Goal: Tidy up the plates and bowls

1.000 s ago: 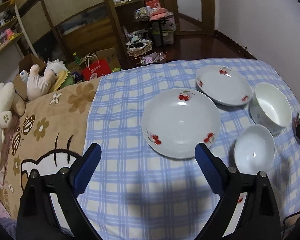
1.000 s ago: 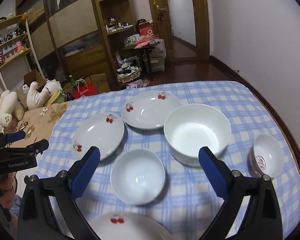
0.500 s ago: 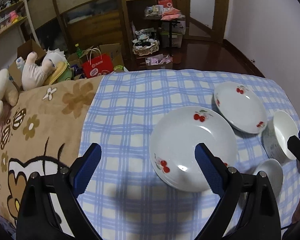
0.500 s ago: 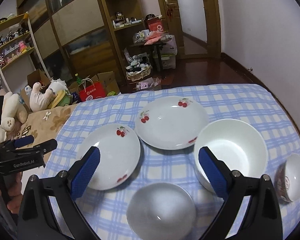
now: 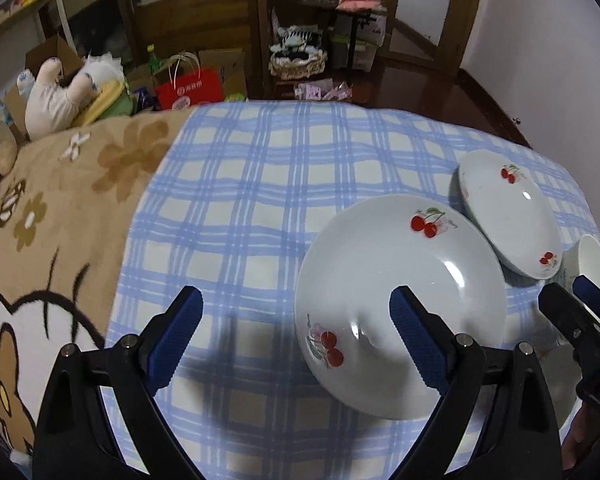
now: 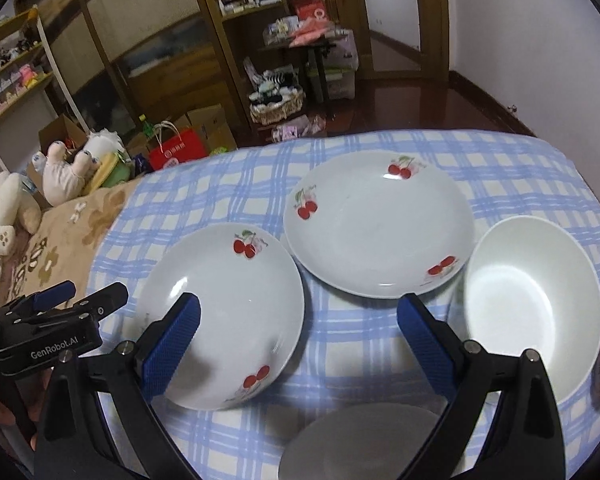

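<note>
Two cherry-printed plates lie side by side on the blue checked cloth (image 6: pixel 360 360): the near plate (image 6: pixel 224 312) toward the left, the far plate (image 6: pixel 376 224) just beyond it, rims nearly touching. A large white bowl (image 6: pixel 532 312) sits to their right, a small bowl (image 6: pixel 356 444) nearer the camera. The right claw (image 6: pixel 298 344) hovers wide open and empty above them. The left claw (image 5: pixel 296 334) also gapes empty, over the near plate's left edge.
</note>
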`<state>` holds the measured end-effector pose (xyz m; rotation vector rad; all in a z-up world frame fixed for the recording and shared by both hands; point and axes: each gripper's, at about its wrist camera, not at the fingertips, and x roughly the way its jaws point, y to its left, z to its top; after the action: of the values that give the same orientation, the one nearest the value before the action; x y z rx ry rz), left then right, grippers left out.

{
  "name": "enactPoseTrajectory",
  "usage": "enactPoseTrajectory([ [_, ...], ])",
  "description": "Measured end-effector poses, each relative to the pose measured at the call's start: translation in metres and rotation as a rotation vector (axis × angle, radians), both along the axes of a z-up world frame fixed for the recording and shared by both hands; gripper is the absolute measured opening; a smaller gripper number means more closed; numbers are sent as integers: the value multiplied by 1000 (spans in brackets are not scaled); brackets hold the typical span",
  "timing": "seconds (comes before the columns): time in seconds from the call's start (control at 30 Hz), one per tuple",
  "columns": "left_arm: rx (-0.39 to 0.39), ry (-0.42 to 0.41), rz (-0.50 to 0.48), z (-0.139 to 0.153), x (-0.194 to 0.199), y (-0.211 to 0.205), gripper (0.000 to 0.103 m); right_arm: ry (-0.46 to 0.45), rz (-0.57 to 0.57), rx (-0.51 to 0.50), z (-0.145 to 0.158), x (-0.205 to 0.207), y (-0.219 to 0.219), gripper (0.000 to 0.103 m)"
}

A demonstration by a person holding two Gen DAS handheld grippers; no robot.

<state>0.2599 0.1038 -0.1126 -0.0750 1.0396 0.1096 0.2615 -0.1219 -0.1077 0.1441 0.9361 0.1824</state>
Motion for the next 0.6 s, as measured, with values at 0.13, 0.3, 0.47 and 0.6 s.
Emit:
enactPoseTrajectory([
  [0.13,12,42,-11,-17,8,-2,93,43,17,22,-13,11,6,103],
  [0.3,-23,90,12,-34,16,0,93,67,23,35,-27,17,9,103],
  [0.47,-20,116,17,-45,19,0,93,102,20,51,-42,22,9,95],
  [0.6,-60,146,21,-54,21,2,77,141,34,67,-51,26,10,65],
])
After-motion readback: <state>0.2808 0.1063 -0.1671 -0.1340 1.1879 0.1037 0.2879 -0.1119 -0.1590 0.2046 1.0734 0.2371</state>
